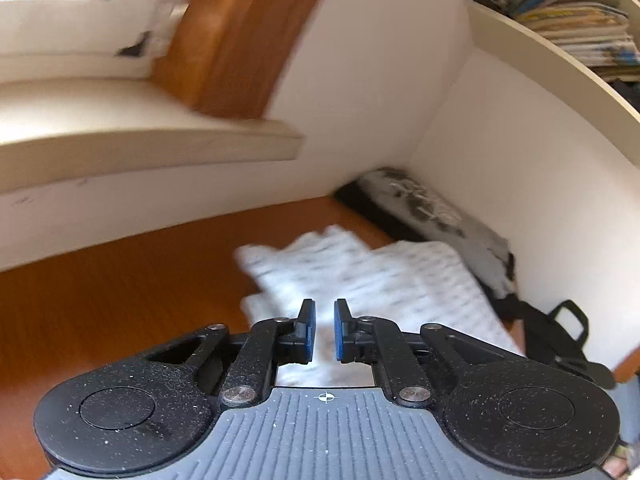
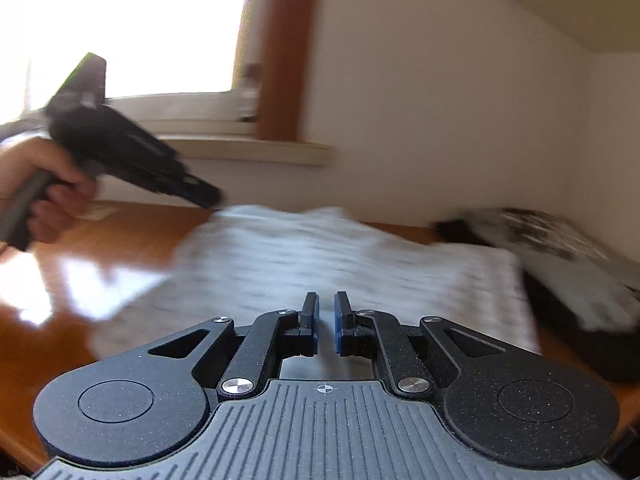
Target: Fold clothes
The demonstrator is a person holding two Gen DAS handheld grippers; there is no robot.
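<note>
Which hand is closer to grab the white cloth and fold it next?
Probably the left. In the right wrist view the left tool has its tip right at the far edge of the white patterned cloth. The right tool is empty above the near edge. Both could reach.

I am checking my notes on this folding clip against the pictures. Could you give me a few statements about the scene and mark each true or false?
1. The white patterned garment lies on a wooden table. True.
2. The left gripper clamps a fold of the garment. False: its jaws stand slightly apart with nothing pinched between them.
3. The right gripper holds a black bag. False: nothing is between its jaws.
4. A shelf of books hangs on the wall above the table's far right corner. True.
5. In the right wrist view, a hand holds the left gripper above the garment's left edge. True.
</note>
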